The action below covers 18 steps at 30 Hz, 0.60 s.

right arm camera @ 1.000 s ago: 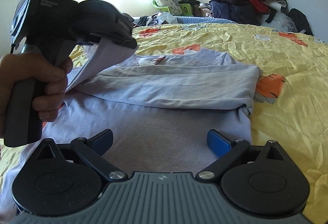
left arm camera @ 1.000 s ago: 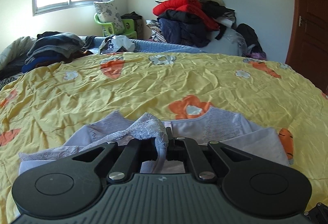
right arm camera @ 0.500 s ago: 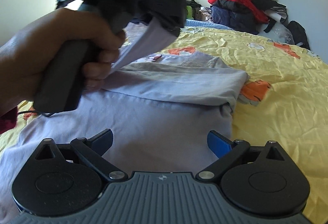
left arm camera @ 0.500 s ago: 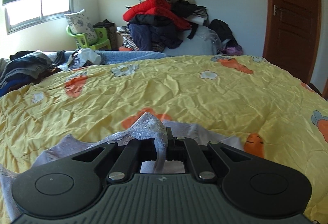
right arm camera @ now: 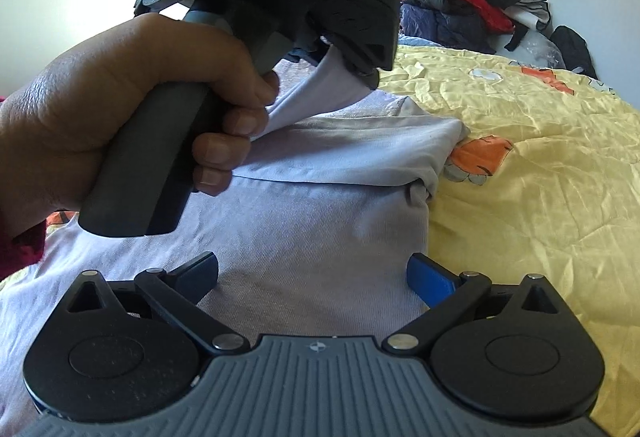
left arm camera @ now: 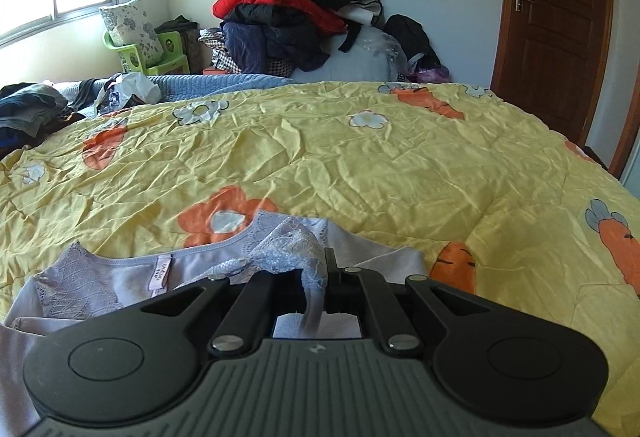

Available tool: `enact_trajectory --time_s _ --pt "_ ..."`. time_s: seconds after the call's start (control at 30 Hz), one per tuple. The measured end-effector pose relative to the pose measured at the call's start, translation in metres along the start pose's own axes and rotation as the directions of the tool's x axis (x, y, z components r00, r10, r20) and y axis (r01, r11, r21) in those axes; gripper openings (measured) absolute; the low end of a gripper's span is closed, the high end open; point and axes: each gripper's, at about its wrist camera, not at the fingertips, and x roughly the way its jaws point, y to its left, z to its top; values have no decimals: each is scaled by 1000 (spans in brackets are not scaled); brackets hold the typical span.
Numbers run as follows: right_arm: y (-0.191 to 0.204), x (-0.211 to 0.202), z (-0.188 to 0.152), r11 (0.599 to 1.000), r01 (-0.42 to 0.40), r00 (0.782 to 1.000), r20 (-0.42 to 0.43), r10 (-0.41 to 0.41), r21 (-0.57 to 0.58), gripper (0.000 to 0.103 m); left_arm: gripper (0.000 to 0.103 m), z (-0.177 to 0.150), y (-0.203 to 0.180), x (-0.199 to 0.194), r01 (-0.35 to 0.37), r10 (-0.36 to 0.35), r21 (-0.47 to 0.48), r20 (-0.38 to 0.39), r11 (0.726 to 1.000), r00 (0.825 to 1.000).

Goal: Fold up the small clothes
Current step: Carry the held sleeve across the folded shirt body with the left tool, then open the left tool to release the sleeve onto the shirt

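A pale lavender top [right arm camera: 320, 221] with lace trim lies on the yellow flowered quilt [right arm camera: 520, 157], one sleeve folded across its body. In the right wrist view a hand [right arm camera: 120, 109] holds my left gripper [right arm camera: 360, 49], which is shut on a lifted part of the top above the folded sleeve. The left wrist view shows the lace edge [left arm camera: 296, 249] pinched in the left gripper [left arm camera: 320, 269], with the neckline and label [left arm camera: 160, 271] below to the left. My right gripper [right arm camera: 314, 273] hovers open over the top's lower part, blue pads [right arm camera: 428, 277] wide apart, nothing between them.
A heap of jackets and clothes [left arm camera: 288, 9] is stacked against the far wall. A brown door [left arm camera: 556, 29] stands at the right. A green chair with a pillow [left arm camera: 144, 49] and dark clothes [left arm camera: 28, 109] sit at the bed's far left edge.
My left gripper has carried the pinched lace cloth rightward across the top, and its view has swung toward the door. The right gripper has stayed open over the top.
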Motion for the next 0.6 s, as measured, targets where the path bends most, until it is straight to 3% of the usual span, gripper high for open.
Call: enact_trajectory --time_s 0.6 --pt "-3 0 0 1000 -13 1000 3 12 19 103 4 -6 -28 0 60 -60 46 -1 997 998"
